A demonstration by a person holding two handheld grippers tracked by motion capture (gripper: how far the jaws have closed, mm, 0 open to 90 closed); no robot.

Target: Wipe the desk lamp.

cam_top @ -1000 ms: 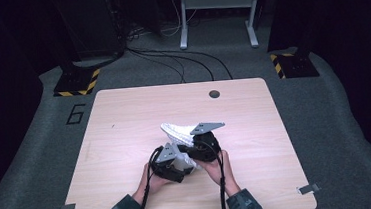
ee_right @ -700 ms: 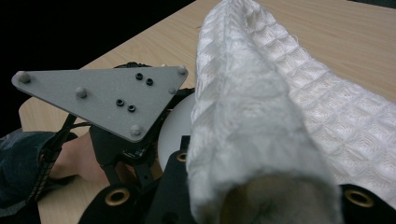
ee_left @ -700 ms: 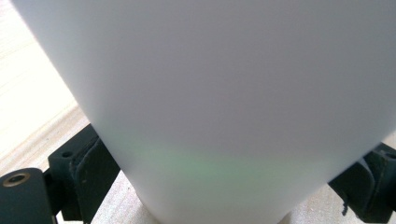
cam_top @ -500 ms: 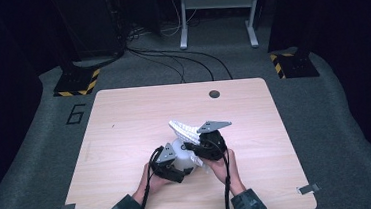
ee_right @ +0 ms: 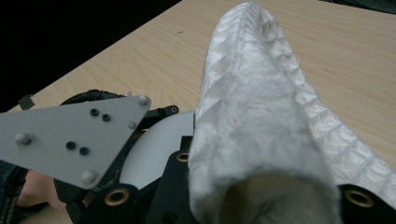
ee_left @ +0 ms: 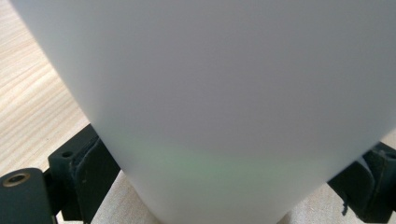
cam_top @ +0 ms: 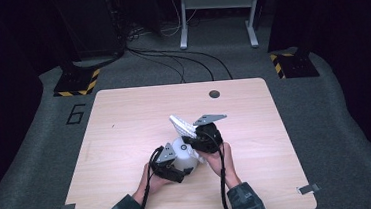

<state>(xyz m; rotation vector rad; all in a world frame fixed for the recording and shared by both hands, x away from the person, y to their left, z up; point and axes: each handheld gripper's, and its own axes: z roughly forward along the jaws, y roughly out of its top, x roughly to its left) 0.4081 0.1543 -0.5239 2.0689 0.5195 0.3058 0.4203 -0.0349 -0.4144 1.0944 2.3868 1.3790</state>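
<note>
White cup (cam_top: pixel 182 152) sits clamped in left gripper (cam_top: pixel 174 161); right gripper (cam_top: pixel 196 139) pinches folded white cloth (cam_top: pixel 182 126)

White cup (cam_top: pixel 182 152) on table, textured white cloth (cam_top: pixel 182 125) perhaps folded, raised

Plain milky white on the cup (ee_left: pixel 233 93), with a faint green tinge low in the frame. Off-white waffle weave on the cloth (ee_right: pixel 261 130) at centre right. Black on both grippers (cam_top: pixel 176 166) (cam_top: pixel 203 138), with brass-coloured rivets. Matte grey with dark screw heads on the three-cornered plate (ee_right: pixel 70 135) at lower left. Pale wood grain across the table (cam_top: pixel 124 119). Yellow-and-black hazard stripes on the floor bases (cam_top: pixel 76 83) at upper left and right.
</note>
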